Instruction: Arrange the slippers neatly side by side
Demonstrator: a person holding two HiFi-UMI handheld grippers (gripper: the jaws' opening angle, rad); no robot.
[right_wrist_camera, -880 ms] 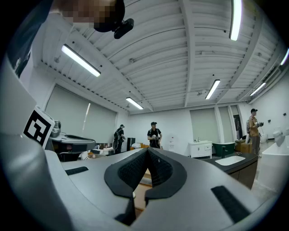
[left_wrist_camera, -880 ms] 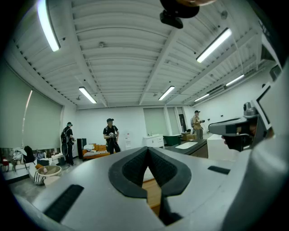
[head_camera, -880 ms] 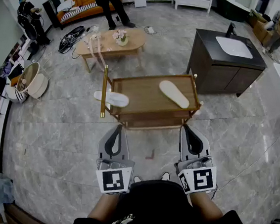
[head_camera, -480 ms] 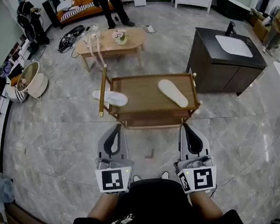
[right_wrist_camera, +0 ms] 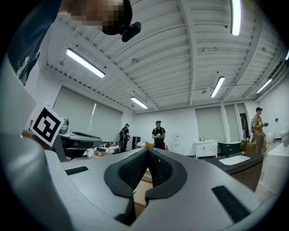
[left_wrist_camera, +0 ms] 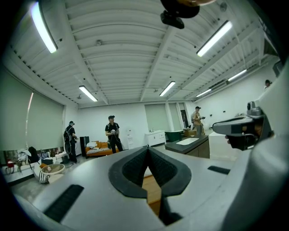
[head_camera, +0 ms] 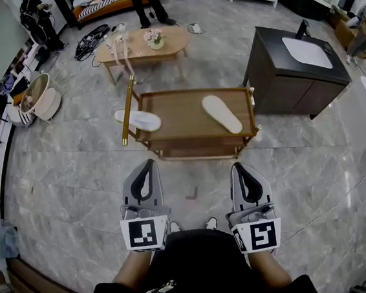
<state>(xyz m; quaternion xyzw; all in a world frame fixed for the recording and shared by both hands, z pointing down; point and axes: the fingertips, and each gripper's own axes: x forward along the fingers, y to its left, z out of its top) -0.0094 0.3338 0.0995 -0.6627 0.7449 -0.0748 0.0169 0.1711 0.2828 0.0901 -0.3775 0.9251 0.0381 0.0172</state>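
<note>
Two white slippers are in the head view. One slipper (head_camera: 221, 113) lies slantwise on the right half of the low wooden table (head_camera: 179, 119). The other slipper (head_camera: 137, 119) lies at the table's left end, partly over its edge. My left gripper (head_camera: 146, 169) and right gripper (head_camera: 243, 171) hang side by side over the floor, short of the table's near edge, both shut and holding nothing. In the left gripper view the jaws (left_wrist_camera: 148, 151) meet at the tips; in the right gripper view the jaws (right_wrist_camera: 147, 153) meet too.
A gold post (head_camera: 127, 111) stands at the table's left corner. A dark vanity with a white sink (head_camera: 295, 68) stands to the right beyond it. An oval coffee table (head_camera: 141, 46) is further back. People stand at the far wall. Grey tiled floor (head_camera: 69, 176) surrounds the table.
The view has shifted slightly: the table and slippers sit a little higher and further left in the picture. Both grippers stay shut, in nearly the same place.
</note>
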